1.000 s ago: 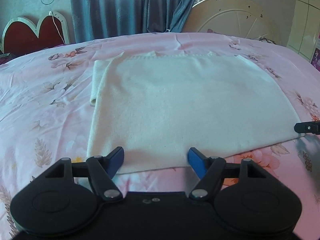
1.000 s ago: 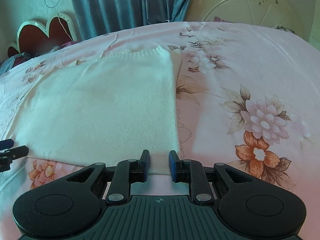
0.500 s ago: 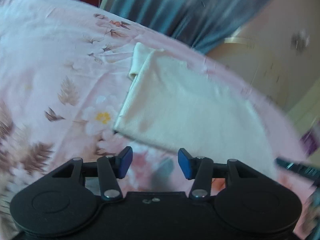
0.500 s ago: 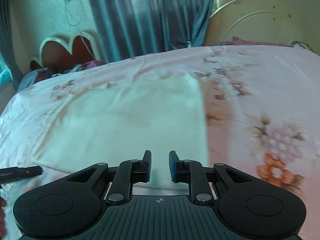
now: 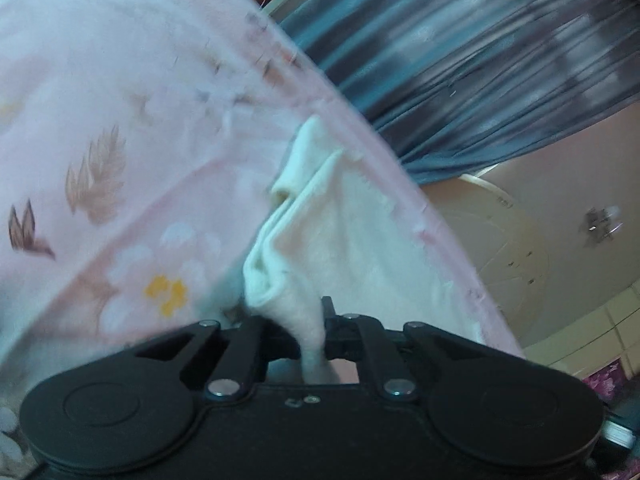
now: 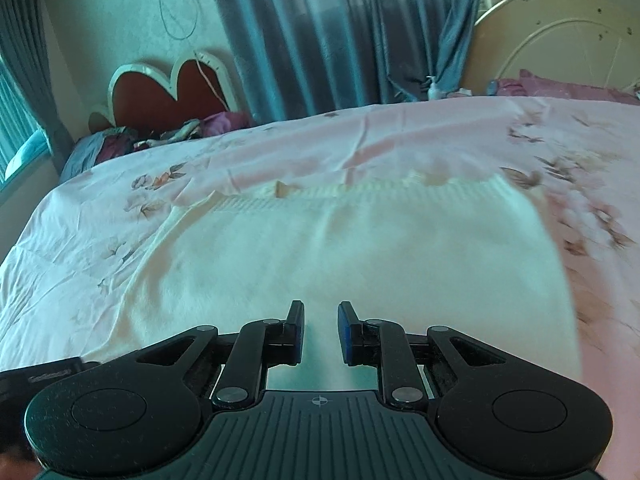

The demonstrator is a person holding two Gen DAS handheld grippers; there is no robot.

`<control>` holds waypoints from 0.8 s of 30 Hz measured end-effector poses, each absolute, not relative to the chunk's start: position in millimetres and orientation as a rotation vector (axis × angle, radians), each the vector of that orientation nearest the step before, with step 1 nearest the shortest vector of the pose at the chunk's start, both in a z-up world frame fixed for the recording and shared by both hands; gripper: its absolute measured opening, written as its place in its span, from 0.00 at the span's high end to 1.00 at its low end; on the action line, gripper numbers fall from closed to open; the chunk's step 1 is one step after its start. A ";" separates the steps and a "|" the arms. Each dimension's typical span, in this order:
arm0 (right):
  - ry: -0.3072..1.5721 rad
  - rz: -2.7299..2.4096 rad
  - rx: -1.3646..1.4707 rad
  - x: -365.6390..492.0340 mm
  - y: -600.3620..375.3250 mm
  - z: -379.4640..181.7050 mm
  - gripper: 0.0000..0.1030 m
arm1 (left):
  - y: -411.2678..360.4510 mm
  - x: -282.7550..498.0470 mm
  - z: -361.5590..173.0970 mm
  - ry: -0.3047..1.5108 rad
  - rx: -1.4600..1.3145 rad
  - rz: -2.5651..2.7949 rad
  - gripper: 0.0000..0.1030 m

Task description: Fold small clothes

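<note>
A cream knit sweater [image 6: 344, 256] lies flat on the pink floral bedspread [image 6: 440, 136], ribbed hem at the far side. In the left wrist view my left gripper [image 5: 311, 330] is shut on the sweater's near left corner [image 5: 308, 312], and the cloth [image 5: 360, 240] bunches and lifts away from it. My right gripper [image 6: 321, 330] hovers over the sweater's near edge with its jaws a small gap apart and nothing between them. The left gripper's body [image 6: 44, 374] shows at the lower left of the right wrist view.
A red heart-shaped headboard [image 6: 168, 92] and blue curtains [image 6: 344, 28] stand behind the bed. Pillows and clothes [image 6: 168, 136] lie at the far left. A cream round frame [image 6: 560, 52] leans at the back right. Pink bedspread [image 5: 100, 140] surrounds the sweater.
My left gripper swung to the sweater's left corner and closed on it, lifting the cloth. My right gripper rose and moved left over the sweater, jaws unchanged.
</note>
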State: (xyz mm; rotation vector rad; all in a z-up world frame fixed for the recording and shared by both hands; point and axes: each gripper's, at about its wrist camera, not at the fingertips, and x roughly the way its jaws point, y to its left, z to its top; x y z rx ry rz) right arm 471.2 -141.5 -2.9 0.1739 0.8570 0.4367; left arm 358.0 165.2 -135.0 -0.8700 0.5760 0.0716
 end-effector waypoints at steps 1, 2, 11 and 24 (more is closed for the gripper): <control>0.855 0.438 0.168 474.3 -137.7 -3.2 1.00 | 163.9 353.8 -128.4 0.553 -0.851 0.055 0.94; 0.851 0.438 0.158 475.6 -135.3 -4.2 1.00 | 161.1 352.3 -122.6 0.548 -0.825 0.040 0.94; 0.870 0.450 0.181 478.2 -132.6 -19.1 1.00 | 173.9 358.9 -135.1 0.608 -0.873 0.141 0.73; 0.872 0.503 0.446 491.8 -216.1 -16.6 1.00 | 51.5 391.1 -35.0 0.577 -0.398 -0.016 0.94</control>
